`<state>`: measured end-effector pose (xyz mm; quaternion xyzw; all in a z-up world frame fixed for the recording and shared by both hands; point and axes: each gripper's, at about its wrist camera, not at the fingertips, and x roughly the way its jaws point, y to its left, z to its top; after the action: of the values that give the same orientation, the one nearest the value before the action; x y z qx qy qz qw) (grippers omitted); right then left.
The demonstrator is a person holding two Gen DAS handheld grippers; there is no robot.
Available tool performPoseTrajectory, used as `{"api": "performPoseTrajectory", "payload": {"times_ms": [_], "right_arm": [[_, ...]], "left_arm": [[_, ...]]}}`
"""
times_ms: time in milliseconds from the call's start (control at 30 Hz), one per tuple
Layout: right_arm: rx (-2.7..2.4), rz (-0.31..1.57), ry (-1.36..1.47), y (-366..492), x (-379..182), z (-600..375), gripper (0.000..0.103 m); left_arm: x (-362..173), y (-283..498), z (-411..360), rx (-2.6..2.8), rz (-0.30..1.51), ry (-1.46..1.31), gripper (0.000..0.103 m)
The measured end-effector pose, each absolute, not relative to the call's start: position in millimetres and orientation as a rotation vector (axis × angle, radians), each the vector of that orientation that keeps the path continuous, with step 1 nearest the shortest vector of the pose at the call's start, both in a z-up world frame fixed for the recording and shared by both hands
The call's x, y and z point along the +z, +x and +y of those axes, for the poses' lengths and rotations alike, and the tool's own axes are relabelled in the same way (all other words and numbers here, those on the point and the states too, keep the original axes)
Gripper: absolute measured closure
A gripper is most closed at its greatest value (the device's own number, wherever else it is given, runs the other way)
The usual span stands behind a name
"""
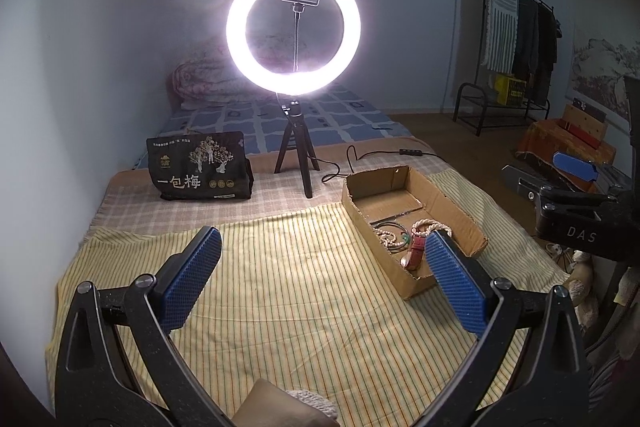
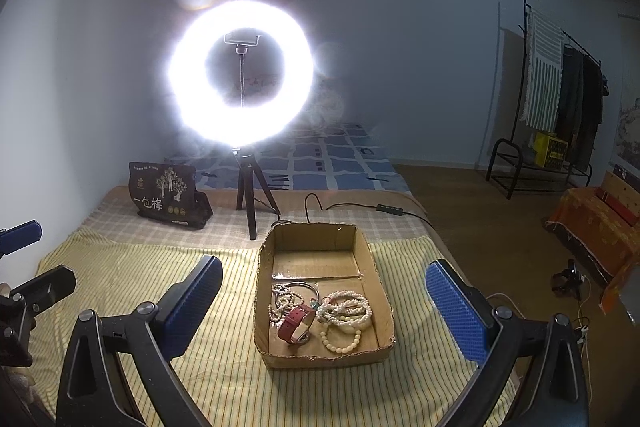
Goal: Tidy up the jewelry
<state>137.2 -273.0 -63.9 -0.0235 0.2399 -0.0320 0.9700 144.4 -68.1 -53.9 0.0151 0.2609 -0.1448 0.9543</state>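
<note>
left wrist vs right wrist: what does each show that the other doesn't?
Left wrist only: the right gripper at the right edge, and a folded quilt behind the ring light.

Right wrist only: the cardboard box's whole floor, so the red-strap watch and bead bracelets show unobstructed; the left gripper at the left edge.

Both: the box on the striped cloth, the ring light, the black snack bag, the clothes rack, jaws wide apart and empty.
</note>
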Motion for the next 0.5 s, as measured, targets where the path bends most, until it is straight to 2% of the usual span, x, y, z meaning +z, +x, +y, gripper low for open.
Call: {"api": "performPoseTrajectory", "payload": {"times_ms": [500], "right_arm": [[-0.061, 0.488, -0.047, 136.6, -64.9, -272.8, 0.0]], "left_arm": [[-53.6, 144.0, -68.1, -0.292, 0.529, 0.031, 0.0]]}}
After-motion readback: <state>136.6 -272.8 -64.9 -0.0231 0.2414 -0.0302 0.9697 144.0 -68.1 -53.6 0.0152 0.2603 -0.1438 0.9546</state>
